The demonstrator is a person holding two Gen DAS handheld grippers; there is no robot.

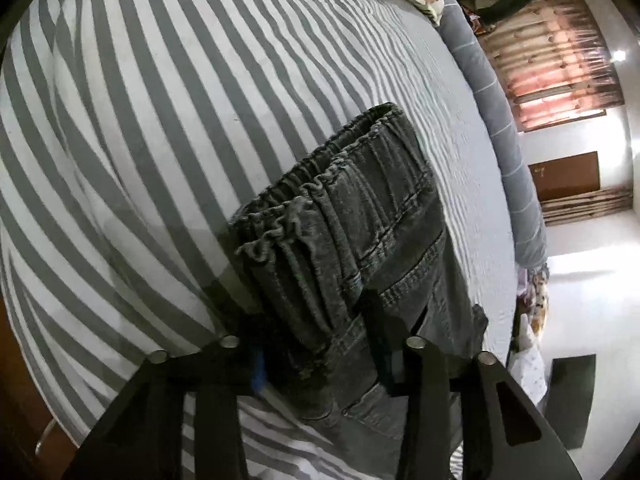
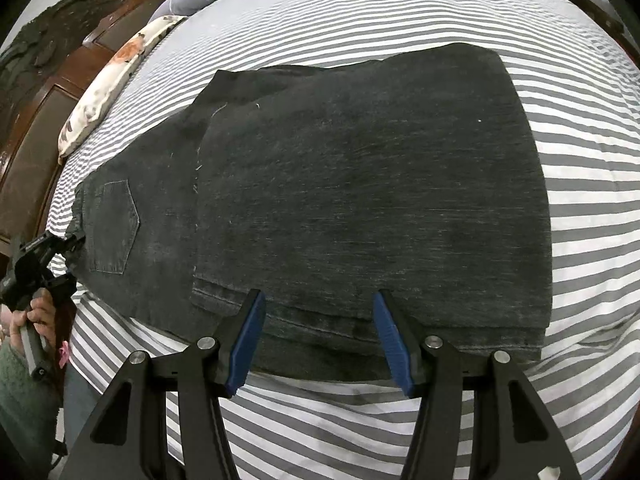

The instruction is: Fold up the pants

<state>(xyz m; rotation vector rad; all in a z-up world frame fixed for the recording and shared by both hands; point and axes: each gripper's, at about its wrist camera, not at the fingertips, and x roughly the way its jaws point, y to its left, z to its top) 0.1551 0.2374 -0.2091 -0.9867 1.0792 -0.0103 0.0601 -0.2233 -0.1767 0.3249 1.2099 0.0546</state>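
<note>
Dark grey denim pants [image 2: 360, 200] spread flat on a bed with a grey-and-white striped cover [image 2: 400, 420], legs already laid one over the other and doubled back toward the seat. Judged mid-fold, with at least one more fold left.

Right gripper [image 2: 318, 334] released, blue-padded jaws spread wide and hovering just over the near hem edge [image 2: 332, 320], apparently touching nothing. Stacked leg layers straight ahead of these jaws; back pocket [image 2: 114, 228] and waistband [image 1: 320, 184] end off to their left, where the left gripper [image 1: 320, 316] sits.

Left gripper clenched on the waistband, gathered elastic bunched and rising out from between its jaws, several layers thick. Bare striped cover ahead of and to the left of those jaws. Patterned pillow [image 2: 104, 88] and wooden headboard [image 2: 52, 80] beyond, well apart from the pants.

Handling, as a judgement: soft and limp yet fairly heavy for cloth; denim thick enough to hold a crease, not fragile, not slippery. Layers likely to slide apart if only the top one gets pinched. Best holds: the elastic waistband, thick and easy to grip, and the stitched hem, taking all layers together near a corner. Lifting by one point likely to let the rest sag and undo the fold.
</note>
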